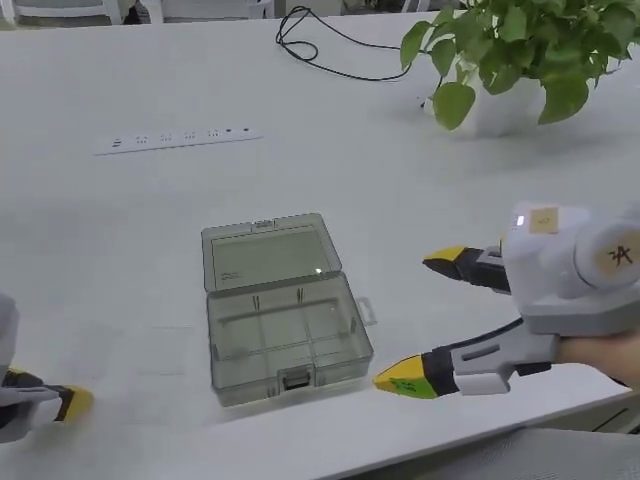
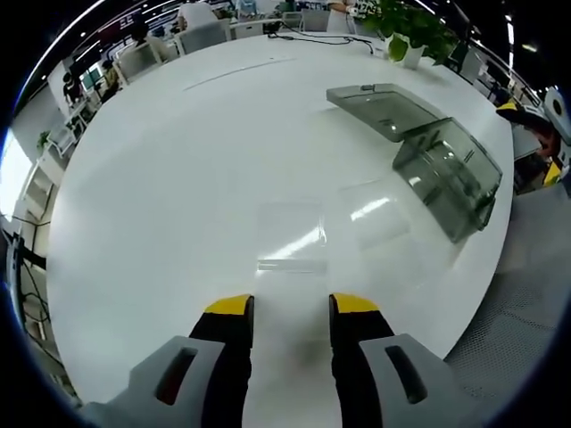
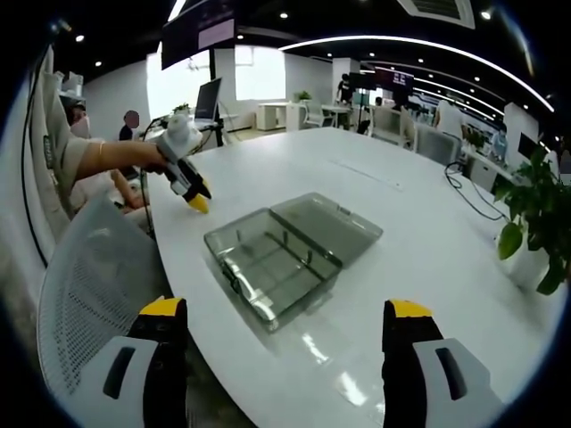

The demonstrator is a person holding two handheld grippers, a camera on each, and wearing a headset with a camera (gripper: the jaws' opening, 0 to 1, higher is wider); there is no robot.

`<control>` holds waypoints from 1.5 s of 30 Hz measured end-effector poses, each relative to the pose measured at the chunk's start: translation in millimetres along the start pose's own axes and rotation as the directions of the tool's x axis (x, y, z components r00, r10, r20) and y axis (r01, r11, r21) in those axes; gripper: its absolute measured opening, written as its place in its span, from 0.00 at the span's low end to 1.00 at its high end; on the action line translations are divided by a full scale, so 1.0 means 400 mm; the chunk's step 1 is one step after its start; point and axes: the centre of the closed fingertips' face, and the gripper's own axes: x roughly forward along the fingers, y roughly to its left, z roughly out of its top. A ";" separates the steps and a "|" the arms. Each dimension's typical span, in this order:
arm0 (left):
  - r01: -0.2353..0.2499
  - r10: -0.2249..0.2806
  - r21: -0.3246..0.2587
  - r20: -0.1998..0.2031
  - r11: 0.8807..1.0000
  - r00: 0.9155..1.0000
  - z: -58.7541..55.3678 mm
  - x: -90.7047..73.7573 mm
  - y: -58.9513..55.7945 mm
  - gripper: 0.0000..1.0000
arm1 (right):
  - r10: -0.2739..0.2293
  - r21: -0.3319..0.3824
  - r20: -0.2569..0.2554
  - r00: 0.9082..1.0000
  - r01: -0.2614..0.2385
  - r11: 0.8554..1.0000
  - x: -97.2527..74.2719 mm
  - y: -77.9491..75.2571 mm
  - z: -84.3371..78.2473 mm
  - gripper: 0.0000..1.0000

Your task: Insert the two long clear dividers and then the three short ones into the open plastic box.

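The box (image 1: pixel 290 345) sits open near the table's (image 1: pixel 120 250) front edge, its lid (image 1: pixel 268 250) laid back behind it. We think dividers stand inside, though the clear plastic reads poorly. A loose divider (image 2: pixel 291 236) lies flat ahead of our left gripper (image 2: pixel 292 308), whose jaws are slightly parted and empty. Our right gripper (image 1: pixel 418 320) hovers beside the box, jaws spread wide and empty.

White table (image 1: pixel 120 230) carries box (image 1: pixel 285 325), dividers (image 2: pixel 292 234), power strip (image 1: pixel 178 139), cable (image 1: pixel 330 45) and plant (image 1: pixel 520 60).
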 end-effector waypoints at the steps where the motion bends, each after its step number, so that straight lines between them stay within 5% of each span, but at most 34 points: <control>1: -0.001 0.001 -0.004 -0.005 1.000 1.000 0.001 0.001 0.000 0.32 | 0.001 0.001 0.000 1.000 -0.001 1.000 0.001 0.000 0.000 0.91; 12: -0.014 0.015 0.027 -0.010 1.000 1.000 0.001 -0.002 0.000 0.31 | -0.009 0.066 -0.020 1.000 0.011 0.998 0.002 -0.009 -0.011 0.82; 32: -0.016 0.019 -0.047 0.058 0.999 0.998 0.011 -0.022 -0.022 0.31 | -0.065 0.243 0.006 0.998 0.062 0.968 0.024 -0.021 0.021 0.64; 40: 0.036 -0.010 -0.147 0.172 0.989 0.985 0.047 -0.048 -0.062 0.31 | -0.066 0.336 0.059 0.996 0.042 0.941 0.057 0.000 0.060 0.58; 45: 0.074 -0.028 -0.188 0.235 0.979 0.972 0.059 -0.072 -0.098 0.31 | -0.042 0.430 0.108 0.993 -0.009 0.903 0.082 0.024 0.088 0.53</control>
